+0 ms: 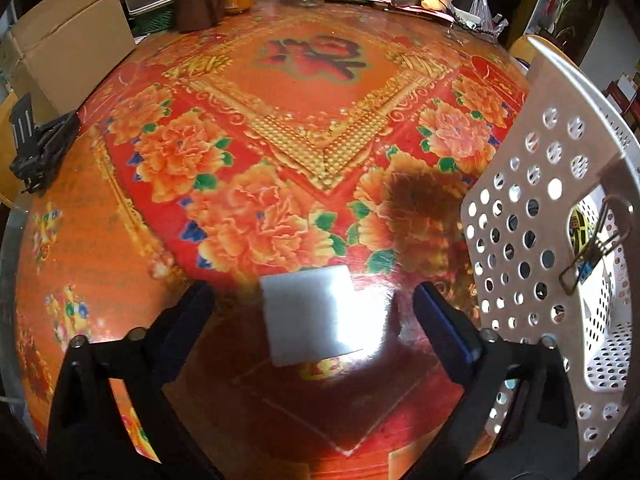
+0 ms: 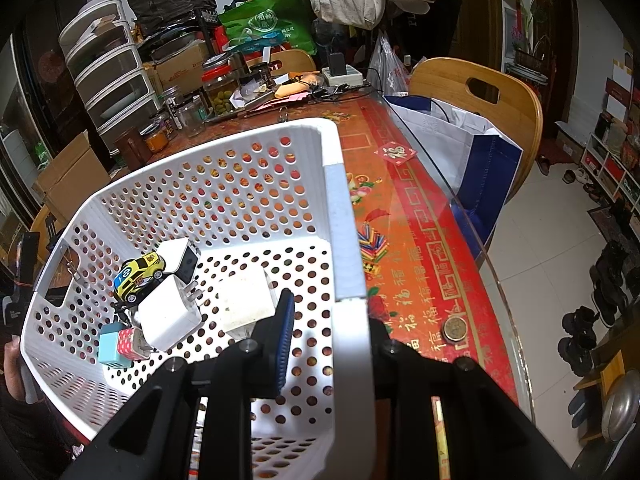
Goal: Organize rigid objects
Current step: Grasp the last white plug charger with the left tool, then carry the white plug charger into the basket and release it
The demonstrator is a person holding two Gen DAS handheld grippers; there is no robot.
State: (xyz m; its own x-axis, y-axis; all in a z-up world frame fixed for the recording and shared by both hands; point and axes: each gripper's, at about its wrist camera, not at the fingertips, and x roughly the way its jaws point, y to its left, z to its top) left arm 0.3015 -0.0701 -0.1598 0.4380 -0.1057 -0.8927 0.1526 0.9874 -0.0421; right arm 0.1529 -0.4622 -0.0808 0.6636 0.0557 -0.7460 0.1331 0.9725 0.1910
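A white rectangular block lies on the red flowered tablecloth, between the tips of my open left gripper, which hovers just above it without touching. The white perforated basket stands tilted at the right. My right gripper is shut on the basket's near wall. Inside the basket lie a yellow toy car, two white chargers, a white block and a small blue and pink item.
Jars, a brown mug and clutter line the table's far edge. A cardboard box and a black clamp sit at the left. A coin lies near the table's glass edge. A wooden chair with a bag stands beyond.
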